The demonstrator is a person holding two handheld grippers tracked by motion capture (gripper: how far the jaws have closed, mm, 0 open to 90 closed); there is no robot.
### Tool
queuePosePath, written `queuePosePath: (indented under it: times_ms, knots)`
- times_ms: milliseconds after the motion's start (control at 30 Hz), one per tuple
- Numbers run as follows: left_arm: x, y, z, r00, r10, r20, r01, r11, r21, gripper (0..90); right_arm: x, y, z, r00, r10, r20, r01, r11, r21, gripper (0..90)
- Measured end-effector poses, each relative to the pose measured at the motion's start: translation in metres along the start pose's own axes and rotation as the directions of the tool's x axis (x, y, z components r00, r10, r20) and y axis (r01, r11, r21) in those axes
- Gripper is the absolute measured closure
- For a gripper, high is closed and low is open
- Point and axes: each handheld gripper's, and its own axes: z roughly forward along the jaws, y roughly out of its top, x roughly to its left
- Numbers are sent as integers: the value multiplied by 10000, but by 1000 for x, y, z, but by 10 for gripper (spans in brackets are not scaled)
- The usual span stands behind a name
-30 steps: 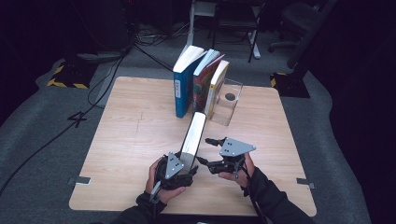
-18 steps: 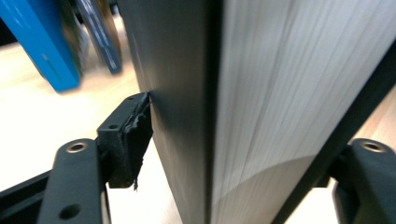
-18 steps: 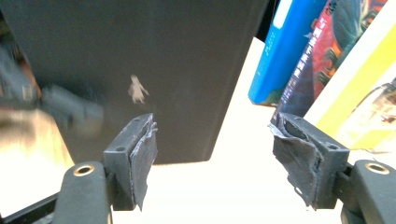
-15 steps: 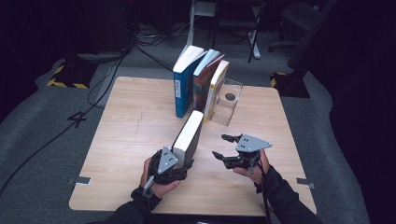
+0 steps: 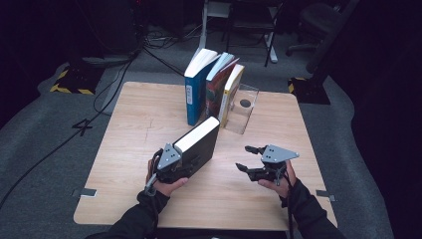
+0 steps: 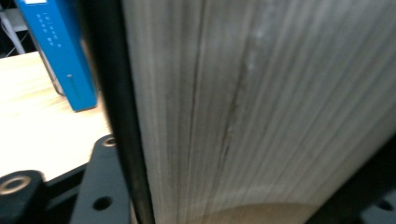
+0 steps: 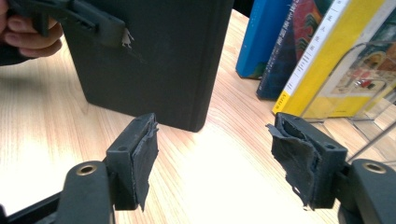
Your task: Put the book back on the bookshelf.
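A thick black book (image 5: 199, 144) stands on its edge on the table, tilted, white page block up. My left gripper (image 5: 185, 162) is shut on its near end; its jaws have just been closing with the book between them. The left gripper view looks along the pale page edges (image 6: 261, 107) and the black cover (image 6: 112, 93). My right gripper (image 5: 243, 157) hovers to the book's right, open and empty. Between its worn pads (image 7: 144, 154) the right gripper view shows bare table, with the black book (image 7: 149, 56) beyond.
A blue book (image 5: 195, 89), a dark patterned book (image 5: 216, 84) and a yellow book (image 5: 231, 94) lean together at the table's far middle against a clear bookend (image 5: 244, 107). The wooden table (image 5: 139, 114) is bare on the left. Cables and chair legs lie on the floor beyond.
The right gripper has drawn away to the right of the book. The left gripper has shifted left with the book, which now tilts and shows its black cover.
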Motion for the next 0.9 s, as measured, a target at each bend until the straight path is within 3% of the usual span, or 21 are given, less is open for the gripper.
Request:
queuePosePath:
  times_ms: [133,167,267,433,500,667,767,800,833,900]
  knots:
    - [4,1,3,9997,27,257,-28,10000,7,503,-6,-7,-4,9997,135,215,-140,9996,230,318]
    - [5,2,4,9988,16,493,-17,10000,19,504,-7,-9,-5,9997,160,200,-165,9995,257,318]
    - [6,2,5,9976,32,688,-32,10000,3,505,-9,-11,-9,9998,175,85,-177,9995,263,318]
    - [2,3,8,9876,138,1565,-145,9999,38,502,-8,-12,-15,9995,0,-300,7,9997,225,308]
    - [-2,4,11,9765,249,2142,-282,9995,122,502,-8,-12,-16,9991,20,-423,-10,9997,248,306]
    - [-15,6,16,9402,711,3330,-858,9959,295,502,-2,-14,-20,9962,-301,-820,347,9979,555,291]
    - [-23,7,19,9132,874,3979,-1098,9934,338,502,2,-15,-23,9943,-303,-1020,365,9976,595,285]
    - [-26,8,20,8973,914,4319,-1186,9923,364,502,2,-15,-24,9935,-252,-1106,315,9979,559,284]
    - [-28,8,21,8851,956,4555,-1246,9916,338,502,4,-16,-26,9917,-189,-1271,256,9983,516,283]
    - [-33,8,22,8702,1019,4820,-1363,9900,367,502,6,-17,-26,9903,-197,-1374,278,9980,568,278]
